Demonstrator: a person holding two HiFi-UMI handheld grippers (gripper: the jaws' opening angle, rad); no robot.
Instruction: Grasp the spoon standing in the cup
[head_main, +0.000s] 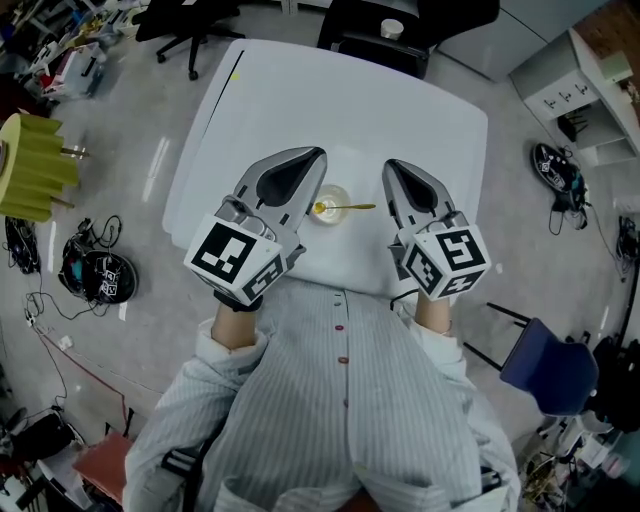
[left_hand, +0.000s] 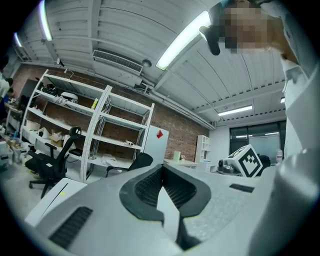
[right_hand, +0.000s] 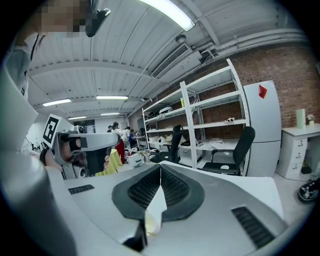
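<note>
A small pale cup (head_main: 331, 206) stands on the white table (head_main: 300, 90) near its front edge. A yellow spoon (head_main: 352, 207) rests in it, handle leaning out to the right. My left gripper (head_main: 318, 153) is just left of the cup and my right gripper (head_main: 388, 164) just right of it, both pointing away from me. Each is shut with nothing between its pads. The gripper views look out level over the room: left gripper (left_hand: 161, 165), right gripper (right_hand: 160, 165). A pale yellowish patch (right_hand: 151, 226) shows low behind the right jaws.
A black office chair (head_main: 400, 25) stands at the table's far side and a blue chair (head_main: 548, 370) at my right. A yellow-green object (head_main: 35, 165), cables and a helmet-like thing (head_main: 100, 275) lie on the floor at left. Shelving (right_hand: 210, 125) lines the brick wall.
</note>
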